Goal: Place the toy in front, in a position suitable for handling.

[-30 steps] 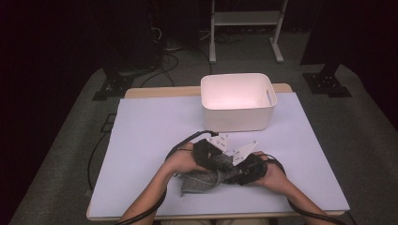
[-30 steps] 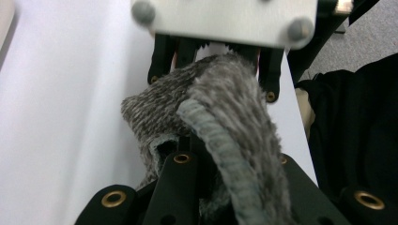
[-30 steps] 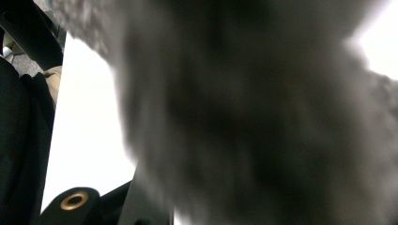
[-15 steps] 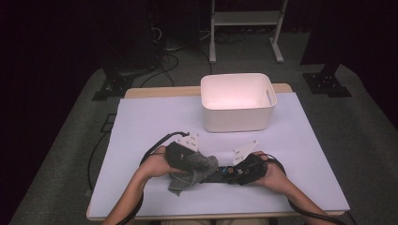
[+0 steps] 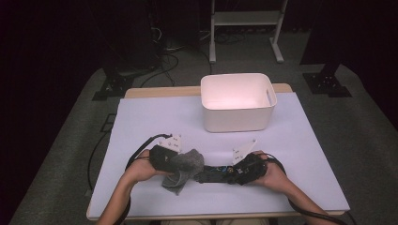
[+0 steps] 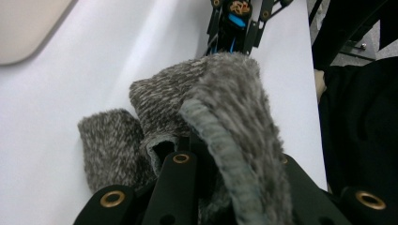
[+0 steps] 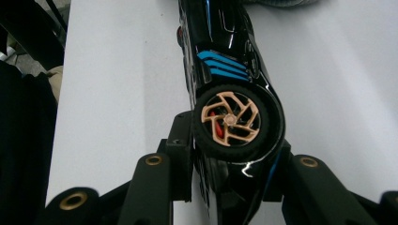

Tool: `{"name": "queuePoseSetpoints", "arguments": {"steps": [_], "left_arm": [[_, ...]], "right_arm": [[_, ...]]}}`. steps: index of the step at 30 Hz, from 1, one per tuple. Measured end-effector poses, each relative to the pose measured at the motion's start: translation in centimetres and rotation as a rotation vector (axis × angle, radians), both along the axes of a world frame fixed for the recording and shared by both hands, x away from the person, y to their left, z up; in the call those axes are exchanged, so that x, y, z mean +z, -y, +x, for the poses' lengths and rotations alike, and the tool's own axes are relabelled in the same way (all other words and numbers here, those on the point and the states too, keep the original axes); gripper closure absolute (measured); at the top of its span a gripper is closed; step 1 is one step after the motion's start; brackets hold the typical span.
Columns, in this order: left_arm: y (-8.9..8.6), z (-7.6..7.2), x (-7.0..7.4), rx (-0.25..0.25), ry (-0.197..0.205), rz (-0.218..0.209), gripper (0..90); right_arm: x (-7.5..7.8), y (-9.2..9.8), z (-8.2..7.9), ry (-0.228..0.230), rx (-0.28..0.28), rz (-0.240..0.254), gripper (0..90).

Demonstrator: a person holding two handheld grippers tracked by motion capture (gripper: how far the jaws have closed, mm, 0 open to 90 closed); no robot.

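In the high view, a black toy car is seen lying on the white surface near the person, between the two hands. The right tool is clamped on its right end, while the left tool is closed on a grey cloth whose right edge appears to touch the car's left end. A white bin stands farther off, well apart from both.

In the left gripper view, the cloth is draped over and pinched between the jaws, with the car just beyond it.

In the right gripper view, the car is gripped from both sides at a wheel with orange spokes.

The step in hand is judged to be wiping the car. Next, the cloth would have to be drawn along the body while the car is kept steady.
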State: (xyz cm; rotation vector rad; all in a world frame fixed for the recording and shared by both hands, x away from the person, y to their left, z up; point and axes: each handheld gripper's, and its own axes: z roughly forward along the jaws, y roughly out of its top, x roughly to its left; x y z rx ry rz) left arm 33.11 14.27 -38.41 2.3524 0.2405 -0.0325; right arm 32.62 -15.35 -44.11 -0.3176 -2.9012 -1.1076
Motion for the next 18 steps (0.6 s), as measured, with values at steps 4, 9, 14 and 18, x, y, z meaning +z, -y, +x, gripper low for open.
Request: {"name": "queuePoseSetpoints", "arguments": {"steps": [4,9,14,18], "left_arm": [[0.0,0.0,-0.5,-0.002,-0.013,-0.002,81.4],[0.4,0.0,-0.9,-0.012,-0.025,-0.006,81.4],[0.6,0.1,-0.9,-0.017,-0.023,-0.010,81.4],[0.5,0.1,-1.0,-0.015,-0.026,-0.018,81.3]], "right_arm": [[0.1,0.0,0.0,-0.005,-0.003,-0.005,63.0],[0.7,0.0,0.3,-0.027,-0.007,0.030,56.6],[1.6,-1.2,0.7,-0.019,0.017,0.011,55.0],[2.1,-2.7,1.0,-0.008,0.044,-0.034,54.0]]}}
